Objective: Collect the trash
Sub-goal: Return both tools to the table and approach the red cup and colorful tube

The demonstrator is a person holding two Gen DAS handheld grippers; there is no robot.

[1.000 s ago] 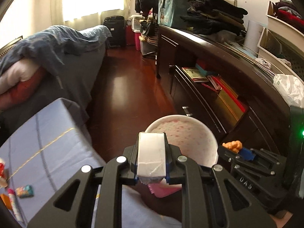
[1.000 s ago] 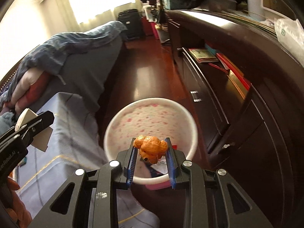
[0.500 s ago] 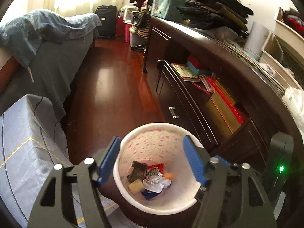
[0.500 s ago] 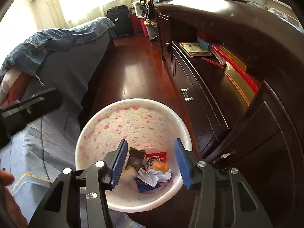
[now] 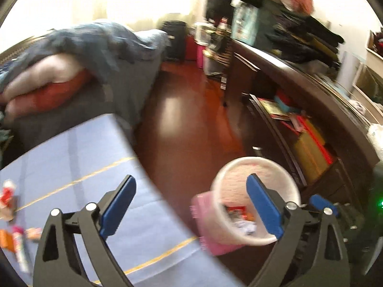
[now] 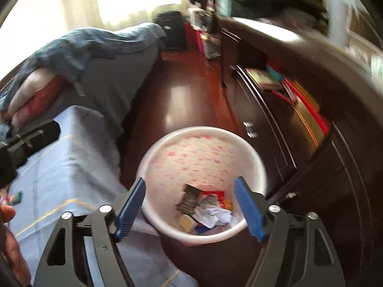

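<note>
A white bin with pink speckles (image 6: 203, 148) stands on the dark wood floor beside a blue-covered table (image 6: 59, 167). Crumpled paper, a dark packet, a red wrapper and an orange scrap lie at its bottom (image 6: 205, 208). My right gripper (image 6: 189, 205) hangs over the bin, its jaws opening, nothing between them. My left gripper (image 5: 191, 205) spans the table's edge and the bin (image 5: 253, 167), its jaws also opening and empty. Small wrappers and tubes (image 5: 14, 229) lie on the table (image 5: 71, 167) at the far left.
A dark wooden dresser (image 6: 299, 131) with books on its shelf runs along the right. A bed with a blue blanket (image 5: 95, 47) and a red pillow stands behind the table. A pink box (image 5: 208, 224) sits against the bin. A hand (image 6: 9, 239) shows at the left edge.
Both grippers opened wide and dropped their pieces, the white block and the orange scrap, into the bin. The left gripper has since swung left toward the table.
</note>
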